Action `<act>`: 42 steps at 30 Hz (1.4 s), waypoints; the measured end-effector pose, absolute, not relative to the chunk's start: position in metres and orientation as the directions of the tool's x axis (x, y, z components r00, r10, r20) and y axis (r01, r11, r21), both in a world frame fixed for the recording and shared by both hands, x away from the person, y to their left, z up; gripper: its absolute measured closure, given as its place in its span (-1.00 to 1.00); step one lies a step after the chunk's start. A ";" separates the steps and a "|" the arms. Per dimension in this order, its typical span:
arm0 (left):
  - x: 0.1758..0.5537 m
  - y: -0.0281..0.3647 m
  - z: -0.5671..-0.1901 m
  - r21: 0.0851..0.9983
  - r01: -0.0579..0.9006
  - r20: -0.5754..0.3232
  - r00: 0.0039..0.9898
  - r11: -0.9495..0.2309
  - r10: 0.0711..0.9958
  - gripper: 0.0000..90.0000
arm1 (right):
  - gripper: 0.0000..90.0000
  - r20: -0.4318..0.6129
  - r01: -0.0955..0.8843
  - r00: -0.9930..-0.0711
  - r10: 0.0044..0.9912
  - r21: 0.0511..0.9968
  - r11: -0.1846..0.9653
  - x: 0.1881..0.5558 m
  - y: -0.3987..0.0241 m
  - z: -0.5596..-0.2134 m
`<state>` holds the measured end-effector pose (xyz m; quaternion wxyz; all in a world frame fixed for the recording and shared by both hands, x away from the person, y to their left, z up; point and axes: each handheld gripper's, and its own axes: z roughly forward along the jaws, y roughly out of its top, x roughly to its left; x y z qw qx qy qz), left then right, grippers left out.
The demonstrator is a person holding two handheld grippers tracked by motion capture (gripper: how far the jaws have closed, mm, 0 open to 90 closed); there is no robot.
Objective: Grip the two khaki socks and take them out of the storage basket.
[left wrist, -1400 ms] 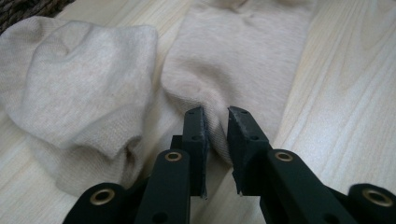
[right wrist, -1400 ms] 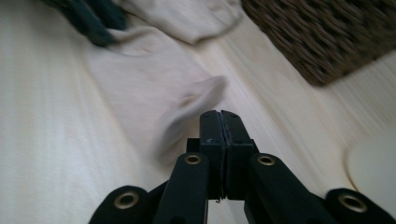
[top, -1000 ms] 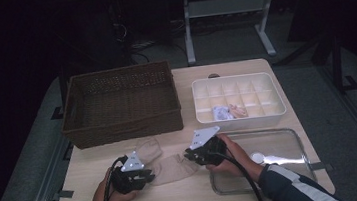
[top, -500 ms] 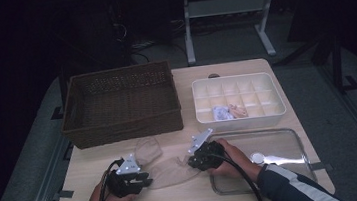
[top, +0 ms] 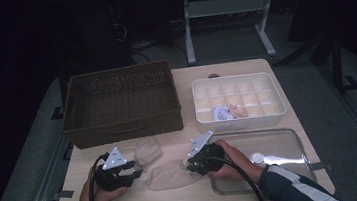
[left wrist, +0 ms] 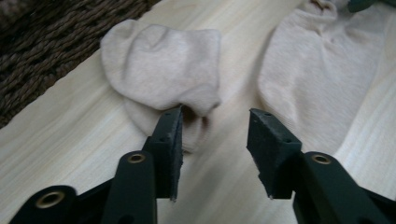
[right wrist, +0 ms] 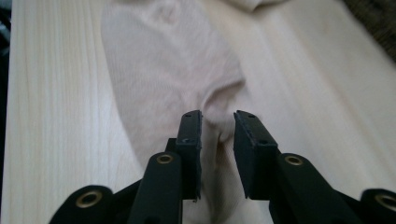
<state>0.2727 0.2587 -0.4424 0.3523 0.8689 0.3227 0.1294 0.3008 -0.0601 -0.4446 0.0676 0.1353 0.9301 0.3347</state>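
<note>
Two beige socks lie on the wooden table. The smaller, crumpled sock (top: 147, 150) (left wrist: 159, 60) lies in front of the basket. The longer sock (top: 167, 176) (left wrist: 322, 60) (right wrist: 168, 70) lies flat between my grippers. My left gripper (top: 132, 169) (left wrist: 215, 126) is open; its jaws have just been opening, with bare table between them and the small sock's edge by one pad. My right gripper (top: 189, 165) (right wrist: 217, 123) pinches a raised fold at the longer sock's cuff; its jaws have just been opening slightly, with fabric still between them.
A brown wicker basket (top: 121, 99) stands at the back left. At the back right a white compartment box (top: 234, 78) holds rolled socks (top: 223, 112). A clear shallow tray (top: 299, 143) lies at the front right beside my right hand.
My left gripper has let go of the sock, opened its jaws and drawn back to the left. The longer sock now lies flatter. My right hand has stayed put.
</note>
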 end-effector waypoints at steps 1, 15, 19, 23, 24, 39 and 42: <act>0.275 0.260 -0.444 0.686 0.475 0.006 0.754 -0.551 0.657 0.18 | 0.66 -0.045 0.193 -0.956 0.290 0.649 0.736 0.301 -0.060 -0.444; 0.289 0.251 -0.458 0.642 0.475 -0.003 0.786 -0.601 0.618 0.52 | 0.68 -0.020 0.181 -0.968 0.248 0.630 0.755 0.303 -0.052 -0.459; 0.290 0.243 -0.457 0.635 0.462 -0.004 0.804 -0.619 0.595 0.84 | 0.67 -0.013 0.185 -0.969 0.248 0.629 0.755 0.302 -0.052 -0.459; 0.294 0.235 -0.457 0.638 0.447 -0.005 0.816 -0.627 0.578 0.99 | 0.67 -0.006 0.188 -0.969 0.247 0.630 0.754 0.303 -0.053 -0.459; 0.295 0.233 -0.458 0.639 0.443 -0.008 0.822 -0.629 0.570 0.99 | 0.67 -0.005 0.189 -0.969 0.248 0.631 0.752 0.303 -0.053 -0.459; 0.314 0.183 -0.459 0.641 0.376 -0.037 0.886 -0.669 0.462 0.98 | 0.64 0.004 0.173 -0.975 0.220 0.635 0.753 0.300 -0.050 -0.460; 0.317 0.168 -0.460 0.648 0.361 -0.042 0.896 -0.670 0.442 0.94 | 0.60 0.017 0.180 -0.975 0.220 0.634 0.752 0.301 -0.051 -0.460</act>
